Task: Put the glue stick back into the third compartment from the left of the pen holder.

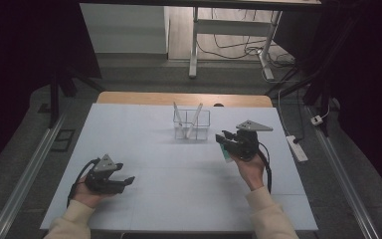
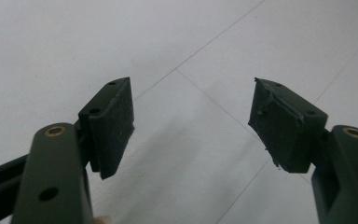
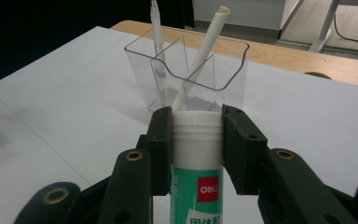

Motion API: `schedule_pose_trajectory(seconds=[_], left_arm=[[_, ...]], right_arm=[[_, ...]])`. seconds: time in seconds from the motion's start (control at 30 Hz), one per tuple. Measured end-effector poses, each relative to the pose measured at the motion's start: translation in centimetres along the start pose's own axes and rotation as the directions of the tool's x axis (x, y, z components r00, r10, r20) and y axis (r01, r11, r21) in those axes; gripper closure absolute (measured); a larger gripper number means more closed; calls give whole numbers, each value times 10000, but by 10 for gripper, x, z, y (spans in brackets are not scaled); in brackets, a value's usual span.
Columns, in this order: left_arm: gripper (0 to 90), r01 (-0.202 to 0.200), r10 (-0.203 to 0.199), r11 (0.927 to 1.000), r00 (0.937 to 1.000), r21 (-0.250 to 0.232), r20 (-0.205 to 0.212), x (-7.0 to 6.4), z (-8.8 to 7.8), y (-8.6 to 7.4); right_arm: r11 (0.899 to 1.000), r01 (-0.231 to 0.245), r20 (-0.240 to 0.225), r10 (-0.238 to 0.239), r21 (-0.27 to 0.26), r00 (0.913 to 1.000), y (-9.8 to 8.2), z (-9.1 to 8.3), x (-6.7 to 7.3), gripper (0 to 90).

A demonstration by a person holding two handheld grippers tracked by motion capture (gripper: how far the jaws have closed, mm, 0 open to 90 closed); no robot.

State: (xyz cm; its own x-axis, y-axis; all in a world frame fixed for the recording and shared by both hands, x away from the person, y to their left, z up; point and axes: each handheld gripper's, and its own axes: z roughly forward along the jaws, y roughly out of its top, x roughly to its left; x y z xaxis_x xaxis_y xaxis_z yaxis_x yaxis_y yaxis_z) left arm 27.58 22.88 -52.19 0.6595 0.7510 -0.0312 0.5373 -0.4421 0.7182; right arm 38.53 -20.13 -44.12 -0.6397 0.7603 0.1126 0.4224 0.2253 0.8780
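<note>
My right gripper (image 1: 225, 142) is shut on a glue stick (image 3: 196, 163), a white tube with a green and red label, clamped just below its cap. It hangs right of a clear divided pen holder (image 1: 191, 124) at the table's middle back. The pen holder (image 3: 189, 74) holds a white pen (image 3: 156, 42) and a second white stick (image 3: 200, 56), both leaning. My left gripper (image 1: 124, 181) rests low at the front left, open, with bare white tabletop between its pads (image 2: 114, 126).
A white board (image 1: 179, 164) covers the wooden table. Beyond the far edge is a floor with desk legs and cables (image 1: 238, 47). A white power strip (image 1: 297, 148) lies off the table's right side.
</note>
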Motion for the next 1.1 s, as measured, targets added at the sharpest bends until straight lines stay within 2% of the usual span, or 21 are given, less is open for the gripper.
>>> schedule_pose_trajectory(seconds=[0.43,1.1], left_arm=[[306,7,-7,10000,10000,23,2,0,1,0],[306,32,-32,10000,10000,5,6,1,0,0]], right_arm=[[9989,-55,-91,51,-460,9999,14,3,-2,645],[9961,-234,-38,232,-851,9997,36,16,-7,645]])
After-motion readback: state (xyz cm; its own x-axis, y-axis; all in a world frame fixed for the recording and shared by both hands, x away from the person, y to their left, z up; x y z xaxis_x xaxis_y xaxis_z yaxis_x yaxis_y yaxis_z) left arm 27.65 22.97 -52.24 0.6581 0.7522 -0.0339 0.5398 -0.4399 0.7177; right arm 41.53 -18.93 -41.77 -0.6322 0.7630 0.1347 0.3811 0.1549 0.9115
